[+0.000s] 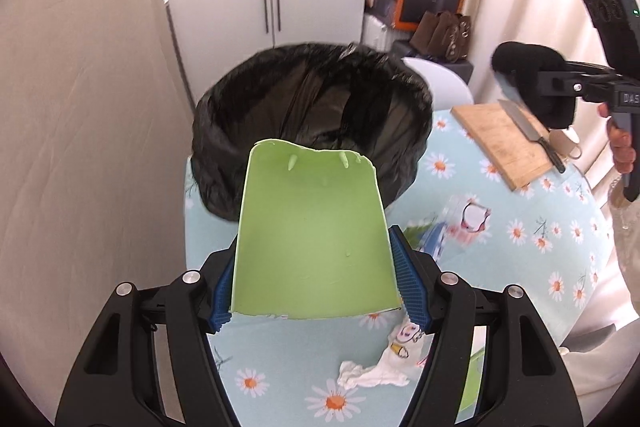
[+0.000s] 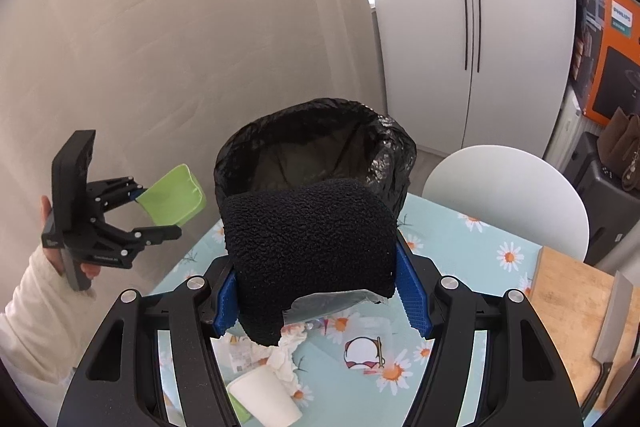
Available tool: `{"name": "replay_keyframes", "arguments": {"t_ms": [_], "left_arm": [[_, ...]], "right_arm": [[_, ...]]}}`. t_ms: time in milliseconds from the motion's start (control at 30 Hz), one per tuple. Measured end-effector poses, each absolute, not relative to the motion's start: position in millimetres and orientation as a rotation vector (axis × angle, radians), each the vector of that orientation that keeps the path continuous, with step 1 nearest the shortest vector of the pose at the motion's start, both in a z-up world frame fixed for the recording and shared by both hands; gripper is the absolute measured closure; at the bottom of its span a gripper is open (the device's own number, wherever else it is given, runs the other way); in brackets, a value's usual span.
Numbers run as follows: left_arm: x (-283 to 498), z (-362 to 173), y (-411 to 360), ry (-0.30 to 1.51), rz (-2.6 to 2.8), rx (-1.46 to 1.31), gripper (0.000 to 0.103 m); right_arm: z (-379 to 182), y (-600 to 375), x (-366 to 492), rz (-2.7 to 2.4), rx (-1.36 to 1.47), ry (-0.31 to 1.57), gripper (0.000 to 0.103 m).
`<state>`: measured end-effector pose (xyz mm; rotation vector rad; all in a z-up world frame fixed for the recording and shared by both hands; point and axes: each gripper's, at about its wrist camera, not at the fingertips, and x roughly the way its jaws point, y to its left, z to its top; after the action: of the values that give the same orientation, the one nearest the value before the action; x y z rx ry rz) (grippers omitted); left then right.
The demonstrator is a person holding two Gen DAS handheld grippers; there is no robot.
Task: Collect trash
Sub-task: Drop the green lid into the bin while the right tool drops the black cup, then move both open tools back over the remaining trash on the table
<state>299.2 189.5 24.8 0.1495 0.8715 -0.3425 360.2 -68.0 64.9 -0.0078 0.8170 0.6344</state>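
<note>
My left gripper (image 1: 316, 287) pinching green scoop (image 1: 312, 235); right gripper (image 2: 316, 291) pinching black fleece (image 2: 308, 239). Risk: overshooting bin bag (image 1: 312, 95) at frame centre, fleece snagging rim.

1. Bin (image 2: 316, 151): the black fleece (image 2: 312, 247) hides its near rim.
2. Knife (image 2: 612, 323): the handle is cut off at the frame's edge.
3. Paper cup (image 2: 264, 399): partly behind a gripper arm.

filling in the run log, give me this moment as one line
left hand-held gripper: holds green scoop | right hand-held gripper: holds black cloth | bin bag: open
</note>
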Motion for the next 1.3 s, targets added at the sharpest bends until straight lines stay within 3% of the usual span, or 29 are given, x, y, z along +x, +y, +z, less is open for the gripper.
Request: {"name": "replay_keyframes", "arguments": {"t_ms": [600,733,867,1300], "left_arm": [[393,21,181,0.844,-0.486,0.206,0.039],[405,15,184,0.813,-0.490,0.196,0.013],[407,12,189,0.801,-0.474,0.192,0.009],[371,5,201,0.846,-0.369,0.173,0.006]], "right_arm": [[63,-19,432,0.628,-0.079,0.854,0.042],[55,-8,453,0.593,-0.091,0.859,0.037],[49,-10,465,0.593,-0.061,0.867,0.027],[35,-15,451,0.629,-0.081,0.889,0.024]]}}
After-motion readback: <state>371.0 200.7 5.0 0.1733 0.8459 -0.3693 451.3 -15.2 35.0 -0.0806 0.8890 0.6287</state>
